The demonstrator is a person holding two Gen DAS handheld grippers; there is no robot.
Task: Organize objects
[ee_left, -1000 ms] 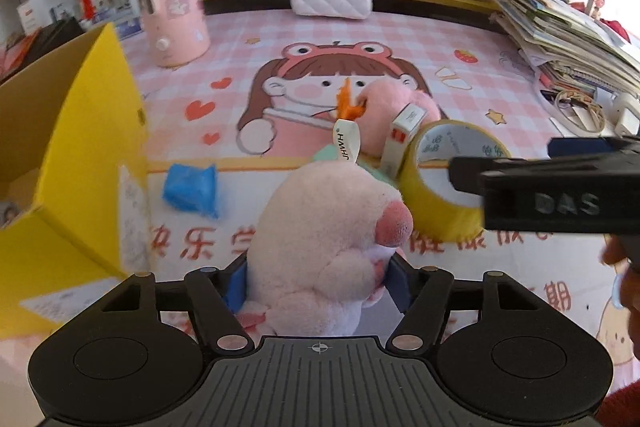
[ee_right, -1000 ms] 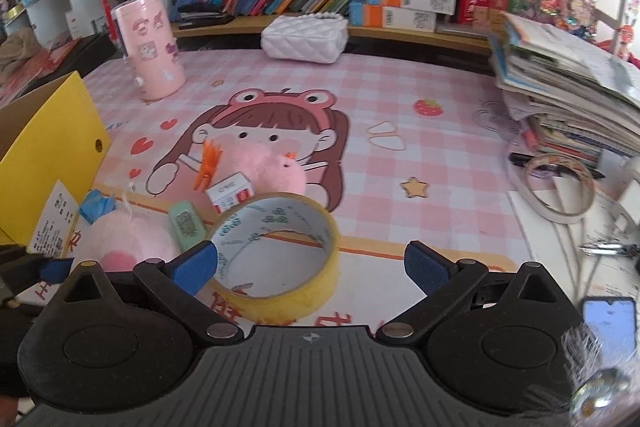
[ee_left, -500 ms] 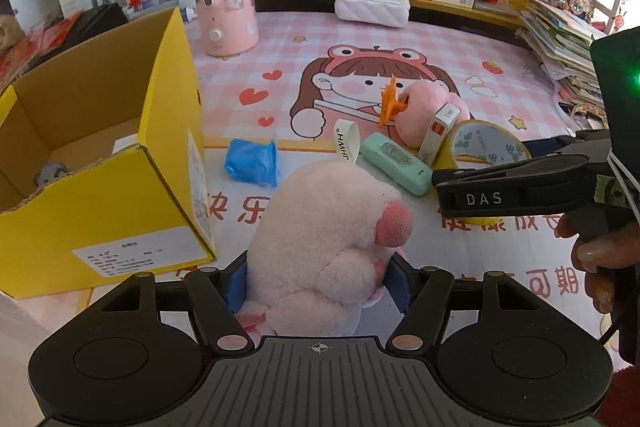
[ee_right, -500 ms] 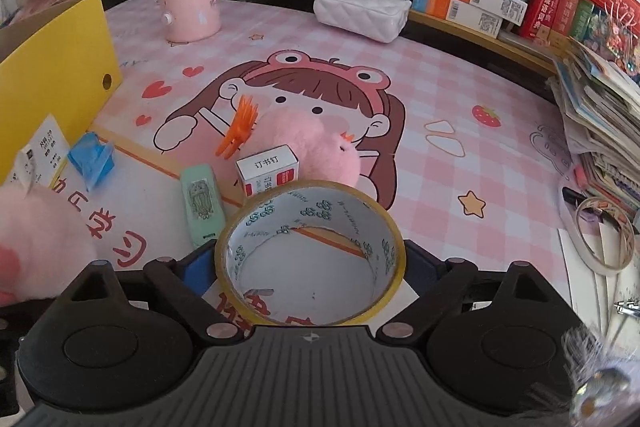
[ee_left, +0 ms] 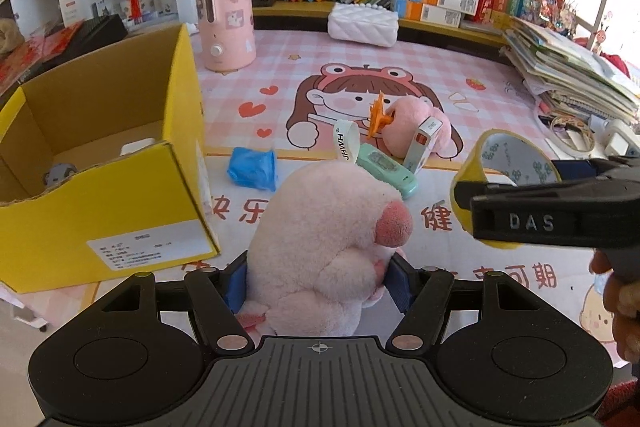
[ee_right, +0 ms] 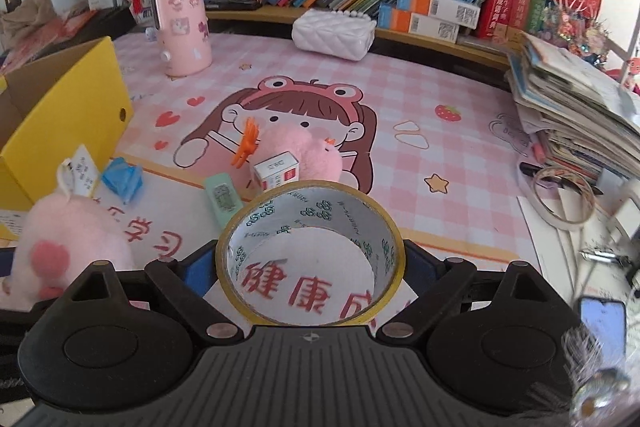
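Plush pig (ee_left: 328,239) soft, light, squishy; my left jaws clamped on belly. Tape roll (ee_right: 312,251) stiff; right jaws clamped across it.

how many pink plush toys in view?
2. One pink plush is clamped in the left gripper; the other plush lies on the mat beside the small box. The yellow box may hide more.

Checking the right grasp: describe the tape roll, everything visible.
The tape roll is a wide ring of yellowish-tan tape with a white printed inner core, apparently cardboard. The right tool clamps it across its outer wall, blue pads on both sides, hole facing the camera. In the left wrist view it hangs tilted above the mat, touching nothing else.
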